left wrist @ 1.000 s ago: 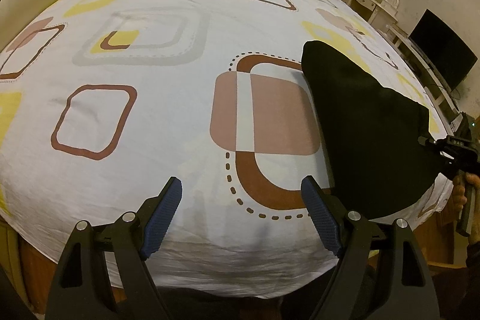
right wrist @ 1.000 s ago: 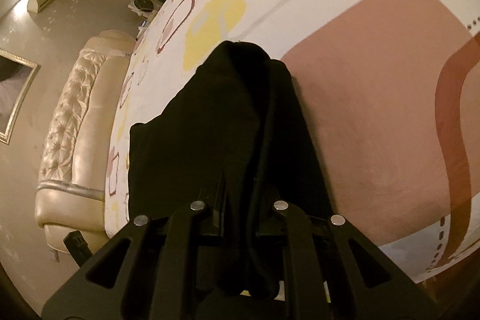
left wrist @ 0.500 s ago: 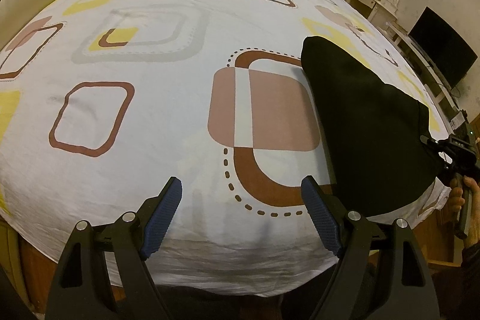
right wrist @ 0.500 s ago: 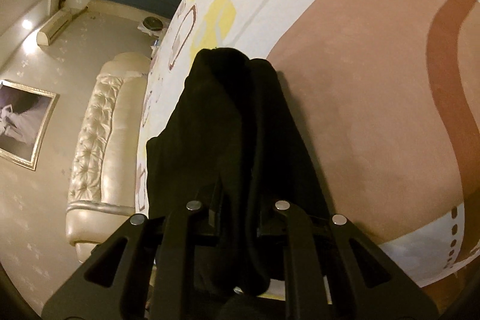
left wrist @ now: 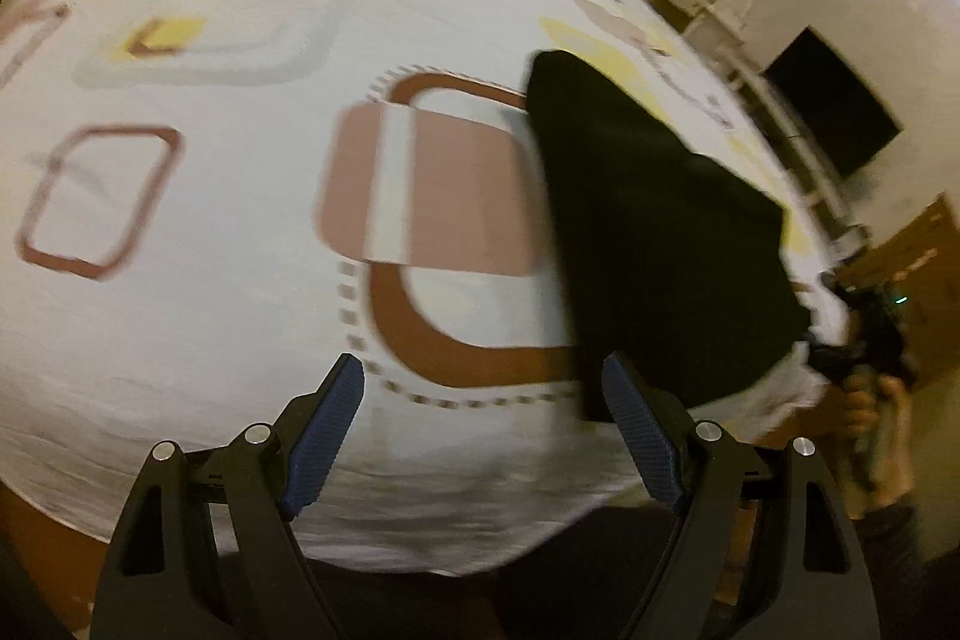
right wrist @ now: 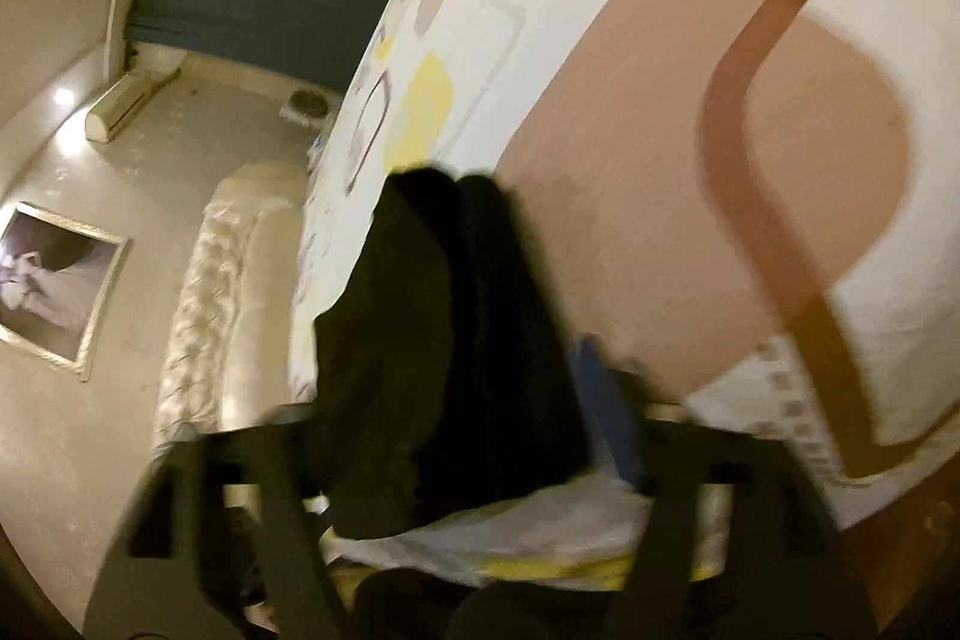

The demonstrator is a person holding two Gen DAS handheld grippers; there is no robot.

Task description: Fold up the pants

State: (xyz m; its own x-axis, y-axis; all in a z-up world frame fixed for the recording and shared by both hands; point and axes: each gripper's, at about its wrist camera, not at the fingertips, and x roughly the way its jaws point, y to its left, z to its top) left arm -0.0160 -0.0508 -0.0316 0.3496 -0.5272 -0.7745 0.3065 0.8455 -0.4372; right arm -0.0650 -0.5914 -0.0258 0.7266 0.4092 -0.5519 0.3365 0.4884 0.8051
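Right wrist: pants [right wrist: 456,340] between (opening) tongs [right wrist: 456,436]

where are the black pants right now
In the left wrist view the black pants lie on the right side of the patterned bedsheet, beside its big brown square, near the bed's right edge.

Black pants [left wrist: 654,244] lie folded into a long, flat wedge, narrowing away from the left gripper [left wrist: 483,436], just beyond its right finger; their near end [right wrist: 456,340] sits between the right gripper's [right wrist: 456,400] opening jaws, unpinched
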